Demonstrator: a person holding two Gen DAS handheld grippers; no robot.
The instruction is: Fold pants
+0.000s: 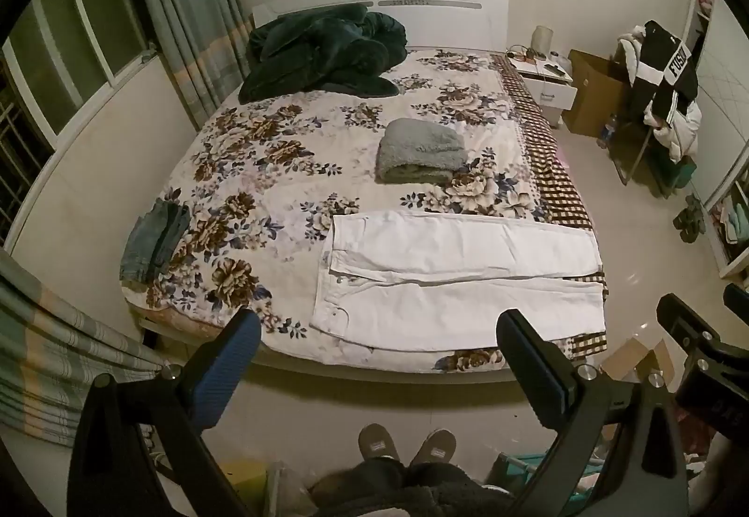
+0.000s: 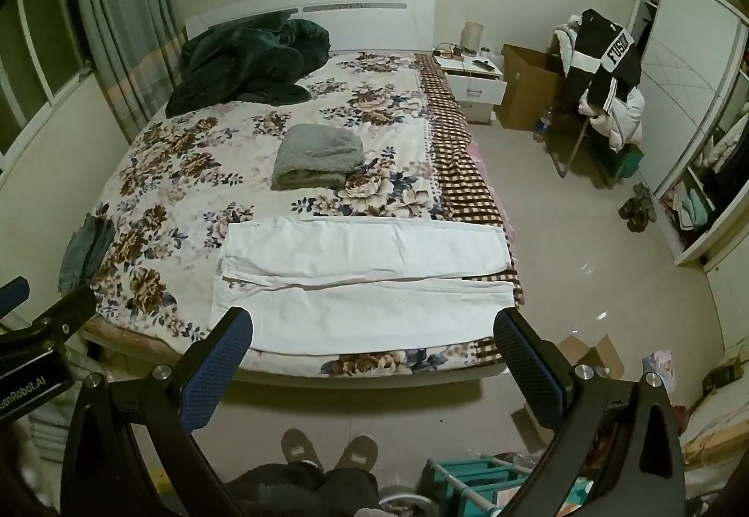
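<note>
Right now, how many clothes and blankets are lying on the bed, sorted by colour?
White: 1, the white pants spread flat by the near edge
Grey: 1, the folded grey blanket
Dark green: 1, the rumpled dark green blanket by the headboard
Blue: 1, the folded jeans at the left edge
Total: 4

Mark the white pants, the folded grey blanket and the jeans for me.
white pants (image 2: pixel 374 302), right wrist view, on the near leg.
grey blanket (image 2: pixel 318 156), right wrist view, on its top.
jeans (image 1: pixel 154 245), left wrist view, on the middle of the stack.
</note>
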